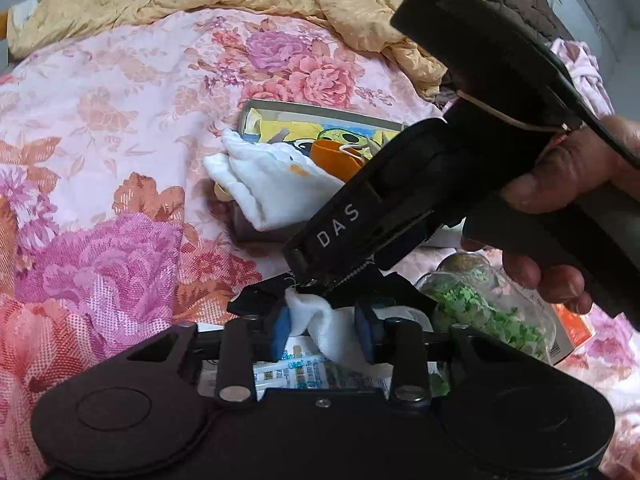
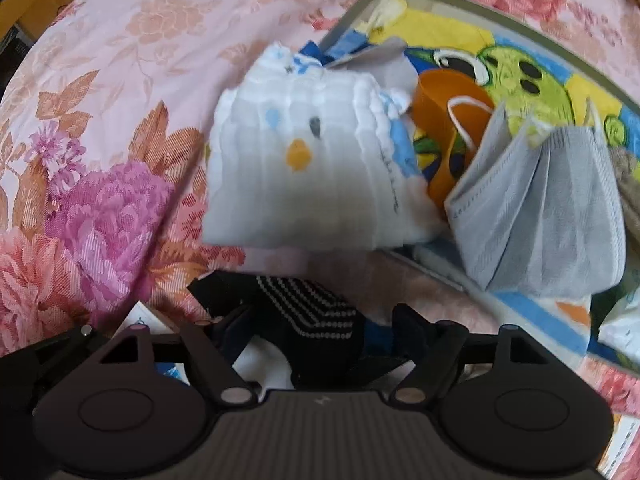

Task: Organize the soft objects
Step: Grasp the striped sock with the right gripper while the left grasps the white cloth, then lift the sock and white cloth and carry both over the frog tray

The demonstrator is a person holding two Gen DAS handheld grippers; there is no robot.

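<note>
My left claw (image 1: 326, 334) is clenched on a white sock (image 1: 320, 320); beyond the sock, my right claw (image 2: 316, 336) straddles a striped dark sock (image 2: 316, 312), grip uncertain.

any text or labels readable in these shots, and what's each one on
"DAS": white letters on the black finger of the right gripper, seen from the left wrist view.
Blue print on the white packet under the left gripper: too small and blurred to read.
Print on the orange box at the right edge: unreadable.
Thin dark line of lettering along the white bird-face cloth: too blurred to read.
</note>
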